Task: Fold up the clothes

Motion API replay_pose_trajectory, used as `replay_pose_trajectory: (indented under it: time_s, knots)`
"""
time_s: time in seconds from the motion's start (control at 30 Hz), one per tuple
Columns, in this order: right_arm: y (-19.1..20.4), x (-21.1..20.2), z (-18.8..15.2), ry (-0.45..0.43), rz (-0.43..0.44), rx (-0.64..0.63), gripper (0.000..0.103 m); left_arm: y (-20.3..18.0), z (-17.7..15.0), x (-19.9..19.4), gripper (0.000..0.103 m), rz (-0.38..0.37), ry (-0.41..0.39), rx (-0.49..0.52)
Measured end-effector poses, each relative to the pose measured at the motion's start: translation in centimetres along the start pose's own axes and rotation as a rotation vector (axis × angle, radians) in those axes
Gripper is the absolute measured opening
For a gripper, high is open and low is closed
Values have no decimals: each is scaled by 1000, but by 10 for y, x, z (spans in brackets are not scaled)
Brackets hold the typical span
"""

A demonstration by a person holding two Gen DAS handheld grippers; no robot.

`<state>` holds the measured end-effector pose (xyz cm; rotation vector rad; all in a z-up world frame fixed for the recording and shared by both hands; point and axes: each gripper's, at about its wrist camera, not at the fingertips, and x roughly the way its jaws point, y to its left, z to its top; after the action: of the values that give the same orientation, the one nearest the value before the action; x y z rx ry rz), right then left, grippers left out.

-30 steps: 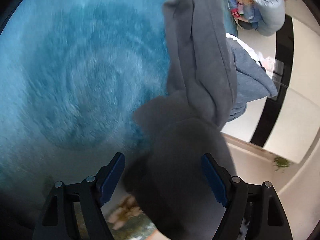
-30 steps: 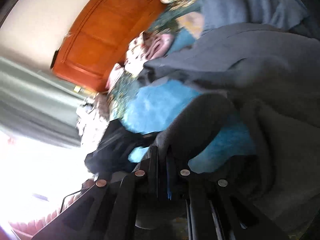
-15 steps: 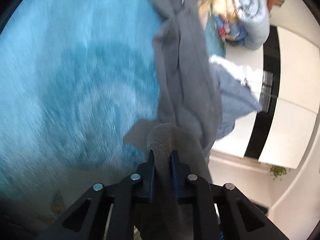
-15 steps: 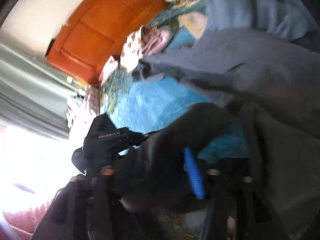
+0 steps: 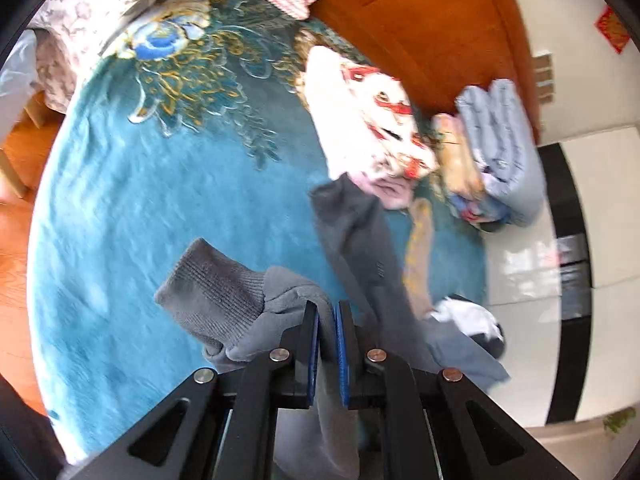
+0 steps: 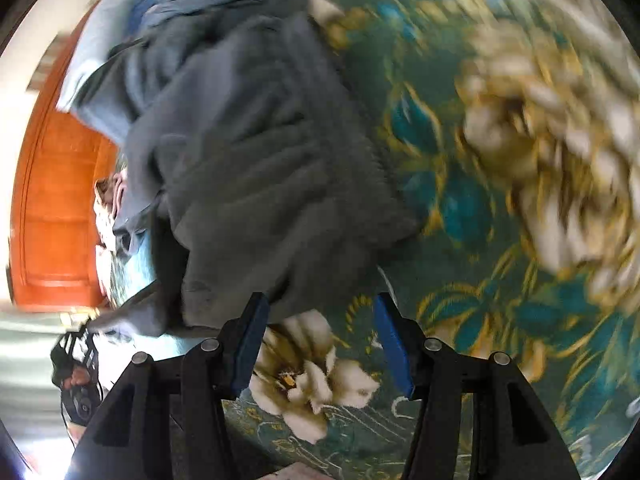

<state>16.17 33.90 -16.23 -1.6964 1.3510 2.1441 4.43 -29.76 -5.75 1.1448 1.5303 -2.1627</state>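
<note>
Left gripper [image 5: 327, 322] is clenched on the grey sweatshirt [image 5: 360, 248], pinching fabric just behind its ribbed cuff [image 5: 212, 292], which sticks out toward 10 o'clock of the fingers. From the pinch the garment trails away toward 1 o'clock across the blue rug [image 5: 160, 200], bunched into a rope, not spread flat. Right gripper [image 6: 320, 336] is released, jaws wide apart, holding nothing; the crumpled body of the sweatshirt lies at its 11 o'clock, one edge just beside the left finger.

At 2 o'clock in the left view a stack of folded clothes [image 5: 500, 152] sits at the rug's edge, with a loose white printed garment [image 5: 368, 132] beside it. By my judgement some pieces are folded, while the sweatshirt remains rumpled and unfolded, and the printed garment also looks unfolded.
</note>
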Motion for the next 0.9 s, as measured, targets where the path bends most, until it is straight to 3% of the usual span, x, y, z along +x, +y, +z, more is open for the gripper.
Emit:
replay_pose_trajectory:
  time_s: [0.13,0.2,0.27,0.3,0.33,0.43,0.5,0.57,0.7,0.9]
  knots:
    - [5,22,5,-2,56,40,57,7,21,39,10,89,79,-30]
    - [12,28,9,-3,49,35,60,15,31,59,13,33,132,-92]
    - [17,31,10,1,34,21,63,15,42,75,32,-50,165,-158]
    - [19,31,10,0,28,15,63,11,46,77,50,-89,167,-167]
    - [19,30,10,2,23,14,63,5,51,75,60,-126,154,-152]
    - [32,20,6,-22,-12,-34,63,-16,60,61,67,-156,106,-34]
    - [51,11,1,-58,-50,-110,63,-14,62,55,70,-101,89,21]
    - [77,5,-3,-95,-86,-207,63,-1,60,60,70,-70,110,5]
    - [141,12,-16,-110,-47,-416,63,26,57,71,70,-8,151,-28]
    - [200,74,-38,123,91,-528,63,65,51,86,70,86,213,-77]
